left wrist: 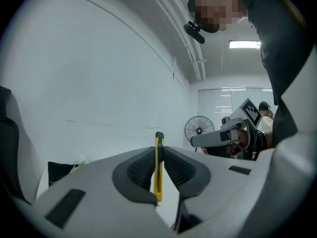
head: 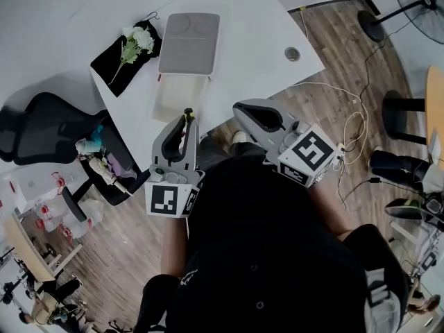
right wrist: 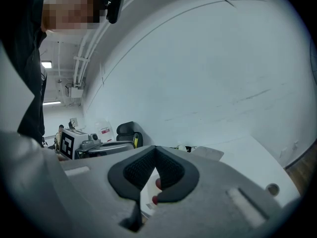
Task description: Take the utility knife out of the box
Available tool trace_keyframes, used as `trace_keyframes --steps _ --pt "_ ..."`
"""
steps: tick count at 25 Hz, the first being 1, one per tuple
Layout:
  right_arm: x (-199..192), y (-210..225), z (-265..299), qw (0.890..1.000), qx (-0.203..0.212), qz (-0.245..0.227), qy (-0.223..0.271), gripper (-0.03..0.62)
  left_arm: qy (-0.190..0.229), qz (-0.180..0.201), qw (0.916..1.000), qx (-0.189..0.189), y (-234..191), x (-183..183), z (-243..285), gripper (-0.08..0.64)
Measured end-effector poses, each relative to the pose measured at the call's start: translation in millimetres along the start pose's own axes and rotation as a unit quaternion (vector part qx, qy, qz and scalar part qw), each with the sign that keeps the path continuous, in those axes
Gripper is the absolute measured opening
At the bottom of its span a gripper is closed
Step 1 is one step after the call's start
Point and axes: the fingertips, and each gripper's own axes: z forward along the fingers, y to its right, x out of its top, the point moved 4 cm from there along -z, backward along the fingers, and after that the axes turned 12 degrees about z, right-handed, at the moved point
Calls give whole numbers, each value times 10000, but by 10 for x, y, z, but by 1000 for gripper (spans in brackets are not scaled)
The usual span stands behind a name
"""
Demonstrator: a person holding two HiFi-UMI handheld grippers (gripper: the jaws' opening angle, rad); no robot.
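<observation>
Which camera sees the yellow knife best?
The left gripper view: the utility knife stands upright, clamped in the left gripper. The head view shows it small; the right gripper view, only a yellow sliver.

Clamps a yellow utility knife [left wrist: 158, 180] upright between the dark ribbed pads [left wrist: 140, 168] of the left gripper [left wrist: 159, 150], black tip poking above the jaws, lower end hanging below them. Looks out on a white wall [left wrist: 99, 88], with a black cloth [left wrist: 59, 170] low at left. Further right, catches a standing fan [left wrist: 199, 129], the right gripper [left wrist: 195, 141] just beside it, and a lit ceiling lamp [left wrist: 245, 44].
</observation>
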Motion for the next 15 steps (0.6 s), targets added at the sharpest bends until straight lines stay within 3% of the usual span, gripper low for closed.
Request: trace_keyframes --steps 15 --pt "293 10 -243 9985 -99 -347 402 5 581 203 9981 77 -19 490 10 52"
